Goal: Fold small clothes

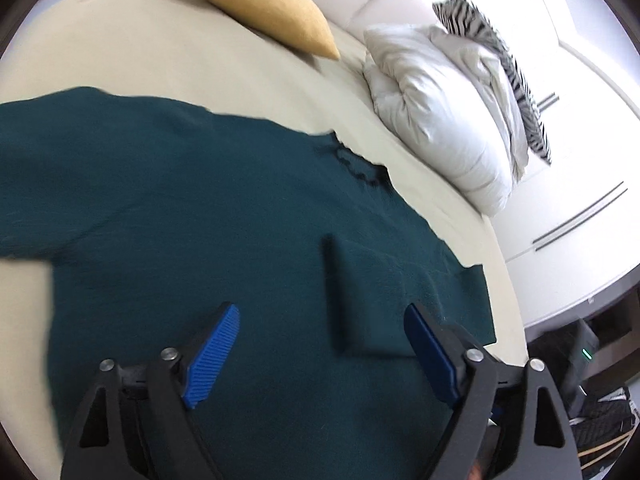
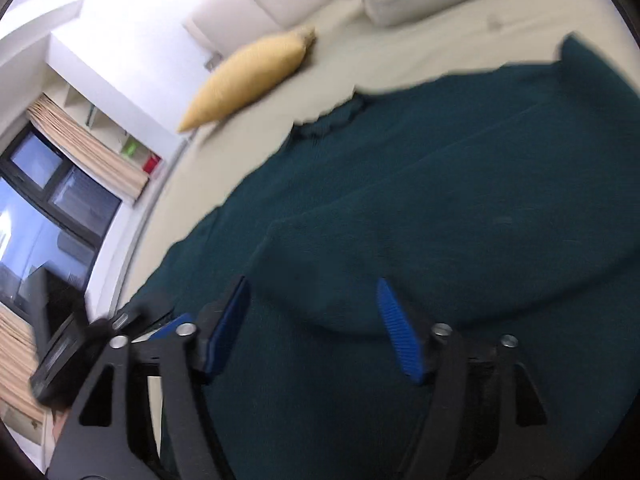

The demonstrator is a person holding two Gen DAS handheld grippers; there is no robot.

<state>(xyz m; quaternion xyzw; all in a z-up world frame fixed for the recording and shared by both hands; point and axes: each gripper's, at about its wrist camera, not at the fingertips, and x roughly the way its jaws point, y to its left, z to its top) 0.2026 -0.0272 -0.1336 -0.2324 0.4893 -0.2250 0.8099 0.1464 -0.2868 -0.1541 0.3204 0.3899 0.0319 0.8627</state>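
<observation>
A dark teal garment (image 1: 208,216) lies spread on a cream bed (image 1: 120,52); its neckline points toward the pillows. One sleeve lies folded over the body in the right wrist view (image 2: 420,248). My left gripper (image 1: 320,320) is open and empty just above the garment's lower part. My right gripper (image 2: 312,292) is open and empty above the folded sleeve. The other gripper (image 2: 132,320) shows at the lower left of the right wrist view.
A mustard cushion (image 1: 264,4) and a bunched white duvet (image 1: 444,108) with a zebra-striped pillow (image 1: 500,60) lie at the head of the bed. White wardrobe doors (image 1: 580,200) stand to the right. A window (image 2: 48,208) with curtains is to the left.
</observation>
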